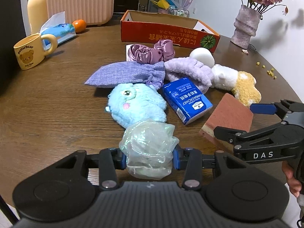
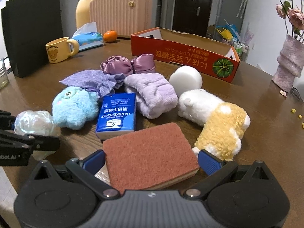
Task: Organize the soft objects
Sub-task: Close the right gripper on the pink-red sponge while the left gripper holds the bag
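While I hold both claws low over table [image 1: 47,102]: left gripper [image 1: 149,158] clamped on crumpled iridescent plastic cap [image 1: 149,148]. Right gripper [image 2: 151,161] pads flank red sponge [image 2: 150,152]; contact unclear, cannot tell grip. Ahead of claws: blue plush [image 1: 136,104], handkerchief pack [image 2: 116,113], purple pouch [image 1: 127,74]. Beyond pile, orange cardboard box [image 2: 182,57] open; contents hidden from me.

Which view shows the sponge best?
The right wrist view: the sponge fills the foreground, its whole rust-red top showing between the right gripper fingers. The left wrist view catches it at the edge, partly behind that gripper.
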Available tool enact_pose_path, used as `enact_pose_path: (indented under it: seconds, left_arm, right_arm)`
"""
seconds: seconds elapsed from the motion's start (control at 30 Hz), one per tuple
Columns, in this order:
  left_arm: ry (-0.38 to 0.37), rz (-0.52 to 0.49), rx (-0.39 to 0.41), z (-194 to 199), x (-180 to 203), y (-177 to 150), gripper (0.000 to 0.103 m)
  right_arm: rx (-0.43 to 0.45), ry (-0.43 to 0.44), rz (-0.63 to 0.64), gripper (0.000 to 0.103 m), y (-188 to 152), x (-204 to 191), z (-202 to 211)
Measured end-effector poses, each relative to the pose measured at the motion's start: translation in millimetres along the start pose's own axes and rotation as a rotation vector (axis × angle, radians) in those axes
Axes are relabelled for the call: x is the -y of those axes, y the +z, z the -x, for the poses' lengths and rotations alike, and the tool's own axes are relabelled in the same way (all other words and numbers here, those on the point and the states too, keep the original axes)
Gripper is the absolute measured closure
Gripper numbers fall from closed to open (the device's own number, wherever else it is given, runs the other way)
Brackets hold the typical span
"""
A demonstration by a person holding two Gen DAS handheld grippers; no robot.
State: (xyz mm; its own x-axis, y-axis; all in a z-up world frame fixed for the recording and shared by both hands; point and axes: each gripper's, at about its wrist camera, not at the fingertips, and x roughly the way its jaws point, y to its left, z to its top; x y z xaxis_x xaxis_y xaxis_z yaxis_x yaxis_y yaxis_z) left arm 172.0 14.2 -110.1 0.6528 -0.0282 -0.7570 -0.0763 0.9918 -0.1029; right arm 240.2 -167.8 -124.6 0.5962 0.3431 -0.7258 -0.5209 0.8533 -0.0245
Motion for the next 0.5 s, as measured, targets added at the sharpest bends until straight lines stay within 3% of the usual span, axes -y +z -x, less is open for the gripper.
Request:
enact_pose_path:
  seconds: [0.33, 0.5]
  left_arm:
    - [-0.037, 0.011, 0.025, 6.3, -11.2, -0.5, 0.06]
    - [-0.061, 0.011, 0.038, 10.3, -19.4, -0.7, 0.06]
  right_arm:
    - [0.016, -0.073, -0.151, 0.0, 8.0, -8.5, 22.4]
    - [-0.044, -0.159, -0.263, 0.0, 16.5, -15.9, 9.1]
